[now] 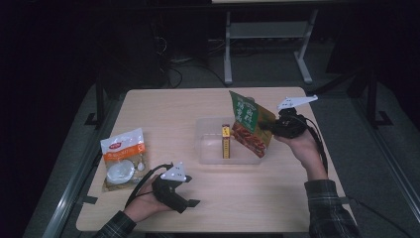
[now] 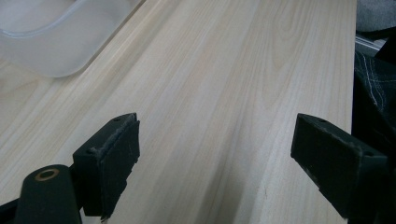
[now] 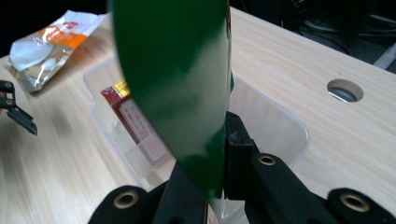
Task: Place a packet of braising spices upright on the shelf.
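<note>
My right gripper (image 1: 271,127) is shut on a green food pouch (image 1: 250,123), holding it upright over the right end of a clear plastic bin (image 1: 205,148). In the right gripper view the green pouch (image 3: 177,88) rises from between the jaws, with the bin (image 3: 289,126) just behind it. A red and yellow box (image 1: 226,141) stands on edge inside the bin. My left gripper (image 1: 190,202) rests open near the table's front edge, with bare wood between its pads (image 2: 116,158). A white and orange bag (image 1: 123,157) lies flat at the left of the table.
The wooden table (image 1: 163,109) has a round cable hole (image 3: 344,89) near its far right. A desk frame (image 1: 267,44) and cables stand on the dark floor beyond the far edge. A plaid sleeve (image 1: 329,208) comes in at the bottom right.
</note>
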A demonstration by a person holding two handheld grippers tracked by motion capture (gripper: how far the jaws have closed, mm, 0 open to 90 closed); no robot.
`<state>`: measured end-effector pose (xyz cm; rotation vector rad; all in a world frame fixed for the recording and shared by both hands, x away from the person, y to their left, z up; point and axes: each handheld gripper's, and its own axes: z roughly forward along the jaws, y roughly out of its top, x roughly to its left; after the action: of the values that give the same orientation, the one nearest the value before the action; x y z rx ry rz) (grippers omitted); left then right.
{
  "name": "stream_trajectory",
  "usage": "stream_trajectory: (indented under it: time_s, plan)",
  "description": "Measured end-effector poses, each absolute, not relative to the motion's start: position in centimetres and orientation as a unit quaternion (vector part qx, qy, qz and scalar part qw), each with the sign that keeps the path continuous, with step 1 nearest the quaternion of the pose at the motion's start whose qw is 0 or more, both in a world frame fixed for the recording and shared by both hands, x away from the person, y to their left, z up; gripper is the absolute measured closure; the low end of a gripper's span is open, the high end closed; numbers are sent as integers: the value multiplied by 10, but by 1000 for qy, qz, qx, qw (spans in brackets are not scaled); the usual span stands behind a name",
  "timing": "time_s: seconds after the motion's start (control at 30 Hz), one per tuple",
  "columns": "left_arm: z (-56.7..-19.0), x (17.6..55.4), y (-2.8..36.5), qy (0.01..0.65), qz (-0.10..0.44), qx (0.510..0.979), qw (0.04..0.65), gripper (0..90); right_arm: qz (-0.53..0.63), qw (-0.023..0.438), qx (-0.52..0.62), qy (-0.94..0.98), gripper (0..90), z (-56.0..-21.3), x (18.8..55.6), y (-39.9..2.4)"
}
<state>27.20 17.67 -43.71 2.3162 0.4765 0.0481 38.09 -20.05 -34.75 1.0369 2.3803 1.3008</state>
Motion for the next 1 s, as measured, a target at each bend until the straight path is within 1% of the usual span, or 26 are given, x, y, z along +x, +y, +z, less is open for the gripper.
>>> stream_trajectory:
  time_s: [0.17, 0.2, 0.3, 0.33, 0.37, 0.4, 0.57, 0.63, 0.67, 0.73, 0.9, 1.0]
  plan:
    - [-438, 273, 177, 187, 19, 907, 378, 152, 443, 117, 353, 816, 843, -349, 380, -201]
    - [-438, 273, 177, 187, 18, 906, 378, 152, 449, 114, 356, 812, 766, -349, 379, -204]
    - [-437, 274, 178, 184, 19, 907, 379, 153, 450, 110, 368, 806, 615, -349, 378, -207]
    - [-437, 274, 178, 183, 20, 907, 379, 154, 455, 111, 371, 802, 551, -349, 378, -210]
    - [-437, 274, 178, 183, 20, 907, 379, 154, 455, 111, 371, 802, 551, -349, 378, -210]
    - [-437, 274, 178, 182, 21, 908, 377, 154, 459, 120, 379, 795, 449, -349, 373, -214]
    - [-437, 275, 180, 185, 22, 907, 379, 155, 450, 129, 387, 794, 294, -352, 363, -221]
    - [-437, 274, 180, 189, 19, 906, 379, 158, 440, 135, 387, 799, 287, -352, 360, -222]
    - [-437, 274, 181, 189, 20, 906, 379, 158, 438, 148, 381, 801, 286, -357, 350, -223]
    - [-437, 275, 181, 189, 22, 906, 379, 158, 431, 140, 381, 806, 271, -360, 346, -224]
    - [-436, 275, 182, 192, 22, 904, 381, 158, 421, 143, 379, 812, 271, -369, 332, -225]
    - [-434, 277, 187, 193, 27, 904, 379, 157, 416, 148, 383, 811, 272, -380, 315, -226]
